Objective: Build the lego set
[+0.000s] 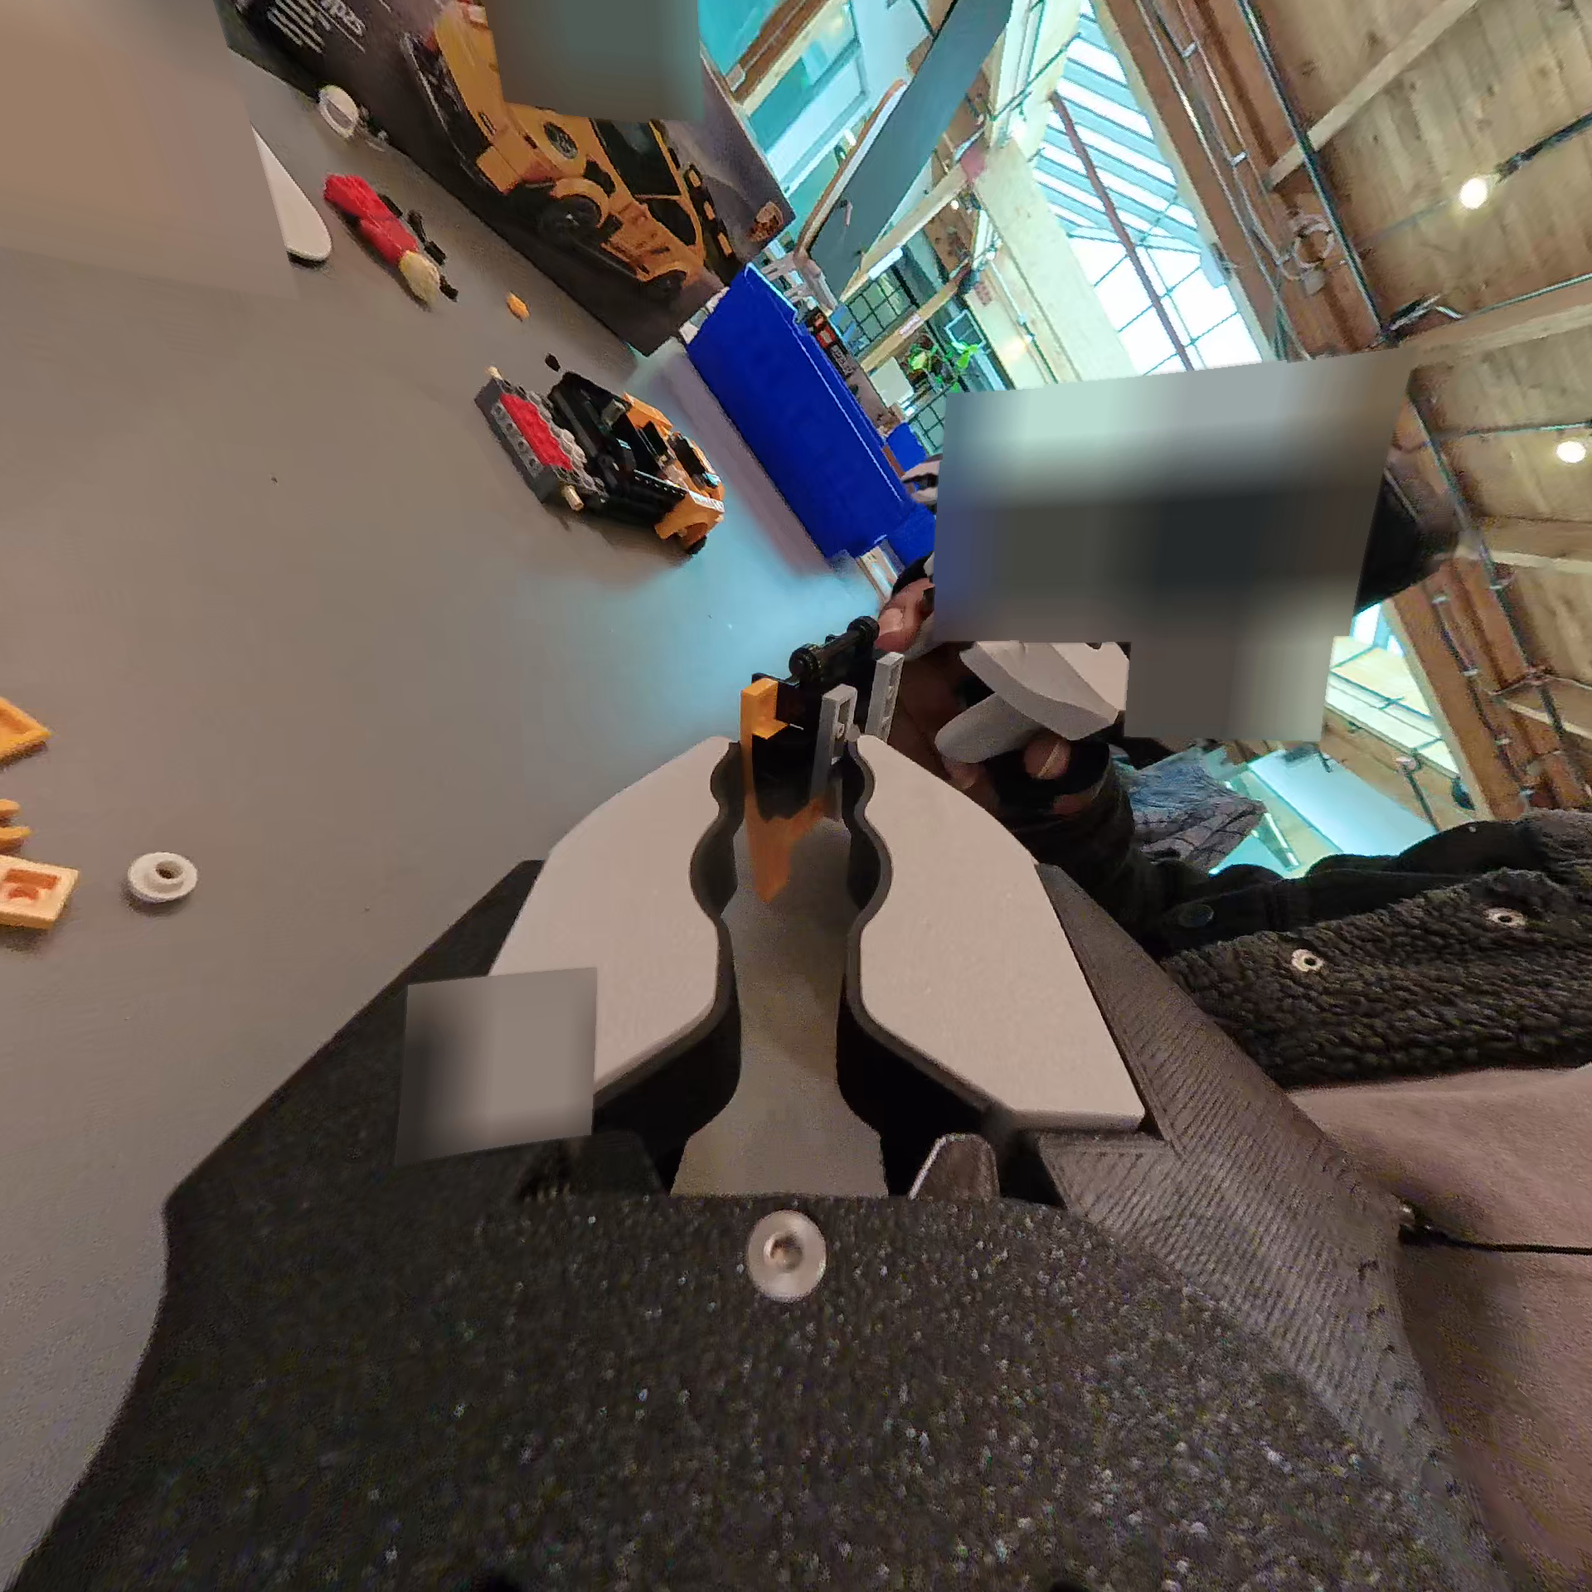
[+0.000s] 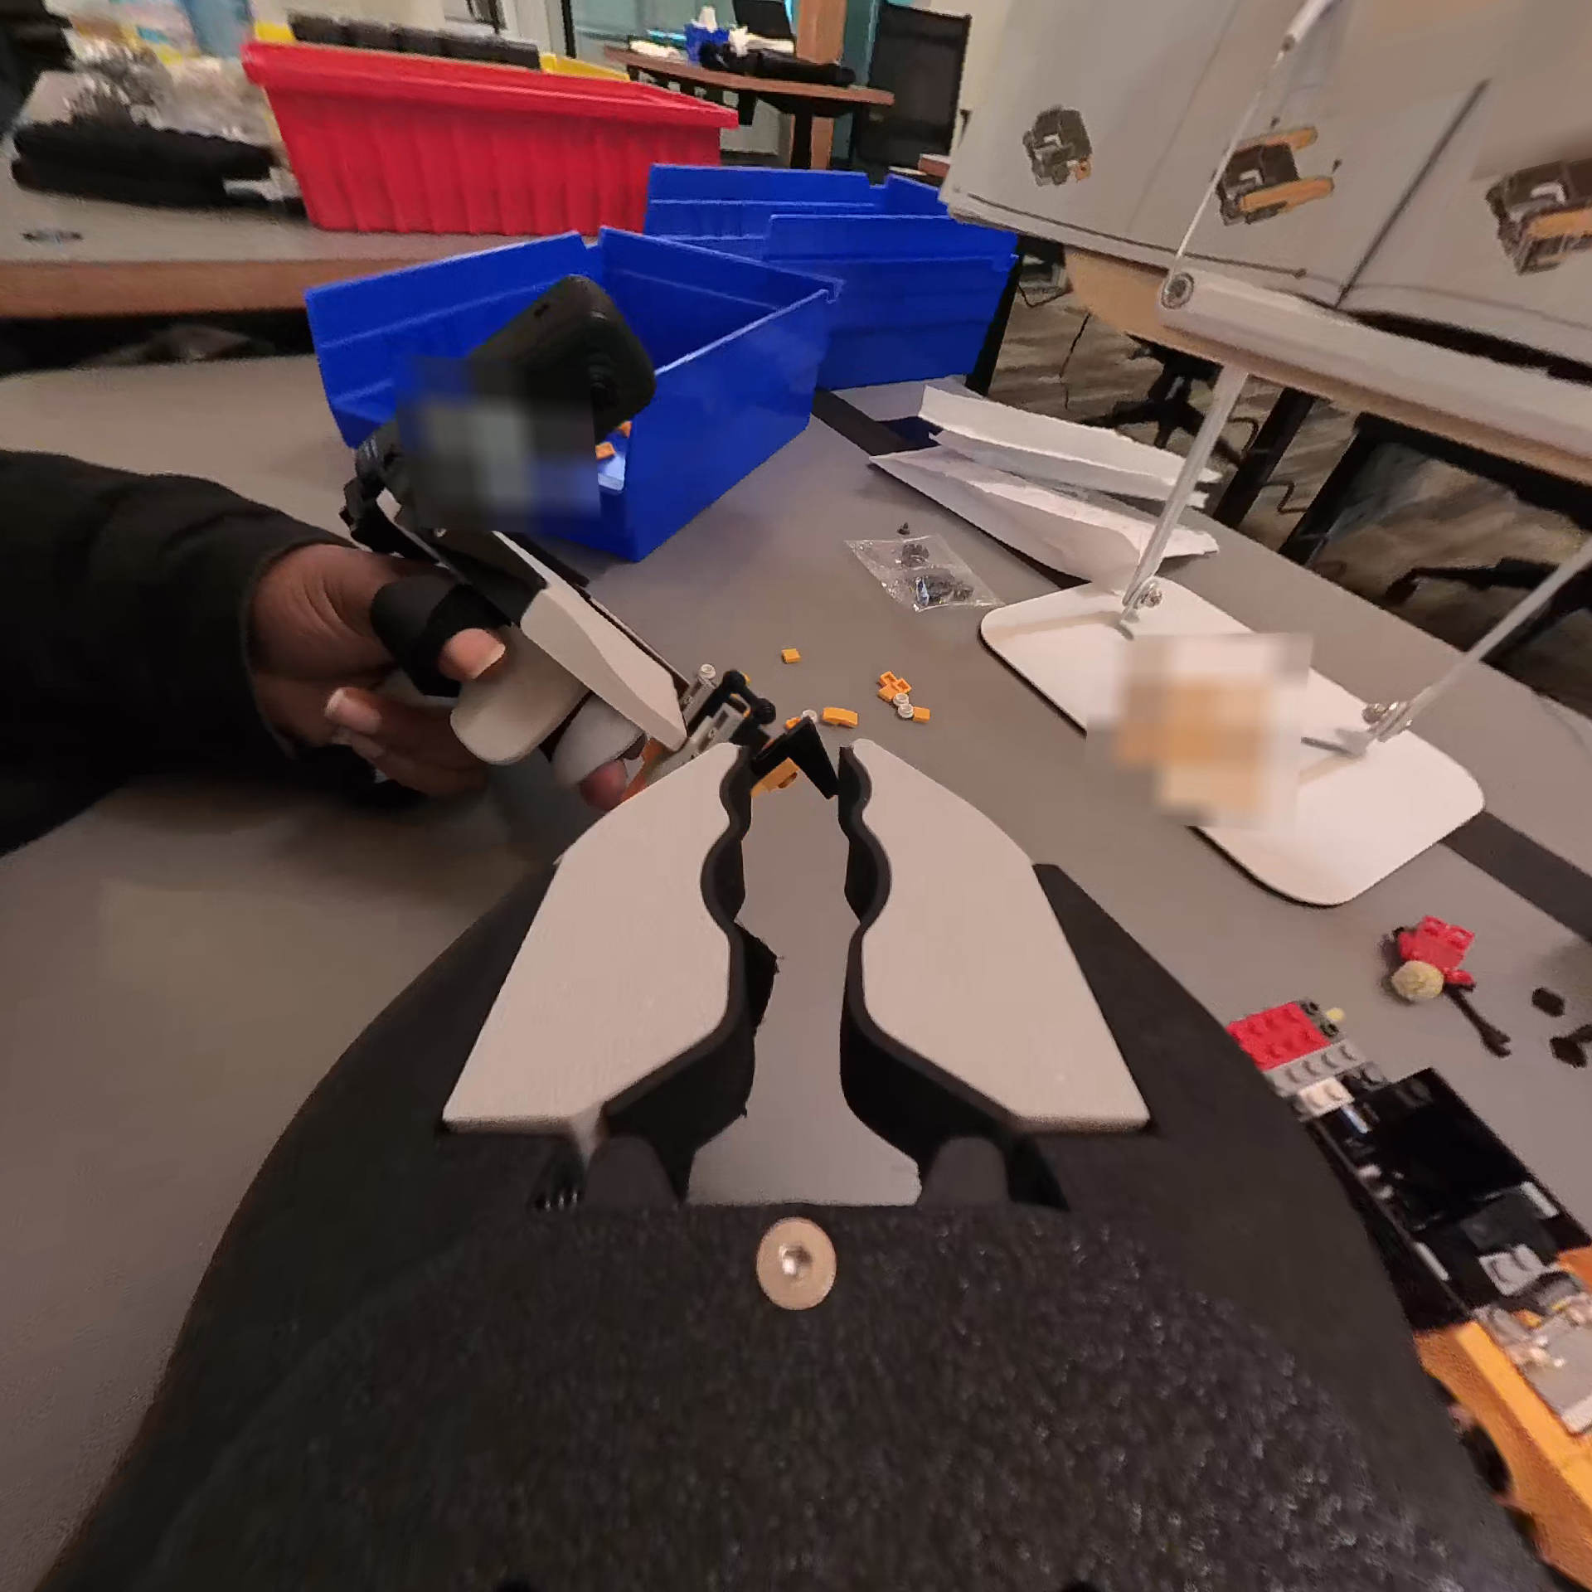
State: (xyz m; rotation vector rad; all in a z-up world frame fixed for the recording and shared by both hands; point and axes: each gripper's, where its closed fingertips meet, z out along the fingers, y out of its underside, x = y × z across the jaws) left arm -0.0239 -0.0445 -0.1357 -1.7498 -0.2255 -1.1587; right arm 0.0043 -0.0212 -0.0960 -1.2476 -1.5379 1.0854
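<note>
Holding: my left gripper (image 1: 788,758) clamps a small orange, black and grey lego sub-assembly (image 1: 797,732) at its fingertips, lifted off the grey table (image 1: 345,655)
Left jaws: drawn in narrow, both tips pressing the sub-assembly's sides, its orange wedge hanging down into the gap between the fingers
Right gripper: my right gripper (image 2: 792,762) has its tips set narrowly about a small black and orange piece (image 2: 797,754), right against the sub-assembly (image 2: 724,702); whether the pads actually press it I cannot tell
Meeting point: the two grippers' tips sit just beside each other at the sub-assembly, a black bar with round ends sticking out of its top
Hand: a hand (image 2: 345,655) in a dark sleeve works the left gripper's white handle, just behind the sub-assembly in the right wrist view
Car: the partly built orange and black lego car (image 1: 603,448), with a red plate at one end, rests on the table well apart from the sub-assembly
Loose parts: small orange pieces (image 2: 900,693) lie on the table near the sub-assembly, beyond it; a grey round piece (image 1: 162,877) lies farther off
Bins: a blue bin (image 2: 603,379) stands on the table well behind the sub-assembly
Stand: a white stand (image 2: 1249,741) holds the instruction booklet (image 2: 1206,155), off to the side of the sub-assembly
</note>
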